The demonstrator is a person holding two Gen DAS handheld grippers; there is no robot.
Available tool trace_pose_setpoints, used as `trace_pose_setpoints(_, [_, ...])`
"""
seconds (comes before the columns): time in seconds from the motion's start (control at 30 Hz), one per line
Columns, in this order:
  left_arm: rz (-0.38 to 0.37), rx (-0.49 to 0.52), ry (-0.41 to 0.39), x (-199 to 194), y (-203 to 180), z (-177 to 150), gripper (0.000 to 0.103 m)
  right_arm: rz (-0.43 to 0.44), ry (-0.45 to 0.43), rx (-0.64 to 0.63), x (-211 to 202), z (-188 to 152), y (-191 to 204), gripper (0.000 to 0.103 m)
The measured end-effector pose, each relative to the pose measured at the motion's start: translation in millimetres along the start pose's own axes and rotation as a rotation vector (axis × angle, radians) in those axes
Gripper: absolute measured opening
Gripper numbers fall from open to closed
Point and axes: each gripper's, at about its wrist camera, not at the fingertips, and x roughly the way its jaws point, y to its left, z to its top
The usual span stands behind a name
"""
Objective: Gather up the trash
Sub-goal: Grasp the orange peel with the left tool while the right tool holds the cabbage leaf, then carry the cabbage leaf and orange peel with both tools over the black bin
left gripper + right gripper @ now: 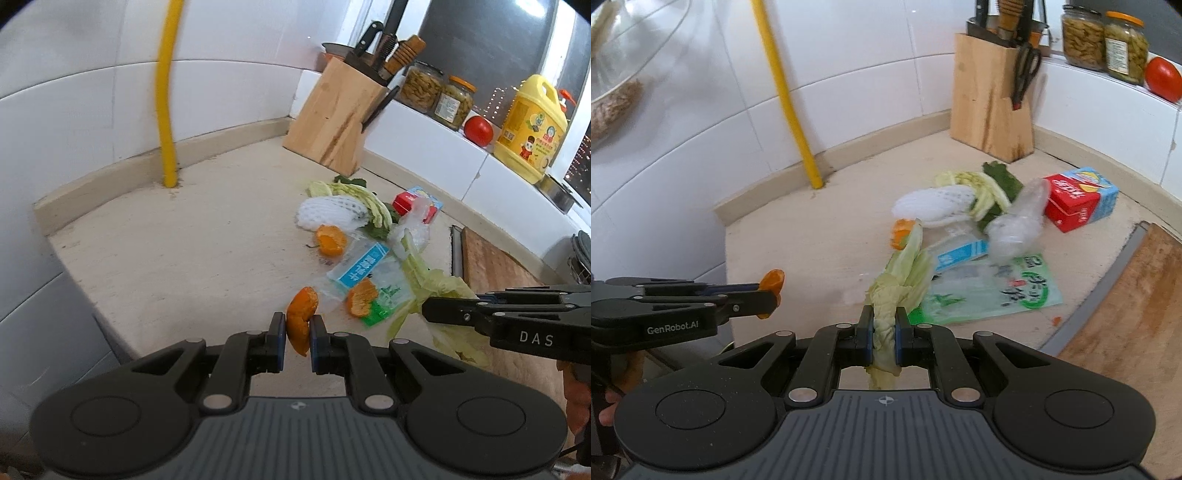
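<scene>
My left gripper [297, 334] is shut on a piece of orange peel [301, 317] and holds it above the counter's near edge; the peel also shows in the right wrist view [771, 282]. My right gripper [884, 326] is shut on a pale cabbage leaf [905, 273], also seen in the left wrist view [439, 291]. On the counter lie two more orange peels [331, 240] [362, 297], a white foam net [934, 205], plastic wrappers [990, 288], crumpled clear plastic [1019, 221], a red and blue carton [1078, 199] and more cabbage leaves [979, 184].
A wooden knife block [991, 99] stands at the back by the tiled wall. A yellow pipe [792, 110] rises from the counter. A wooden cutting board [1130, 295] lies at right. Jars [439, 92], a tomato [478, 130] and a yellow bottle [532, 129] sit on the ledge.
</scene>
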Motion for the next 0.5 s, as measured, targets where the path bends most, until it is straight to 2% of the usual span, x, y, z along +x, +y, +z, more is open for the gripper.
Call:
trace_pose_setpoints(0.27, [0.043,-0.030,-0.032,-27,21,-11,0.009,0.064,0.007,-0.048,7,-1,38,0.014])
trace_pose_setpoints(0.5, [0.116,-0.087,-0.058,-54,53,-24,0.009,0.146,0.019,-0.110,17,1,80,0.014])
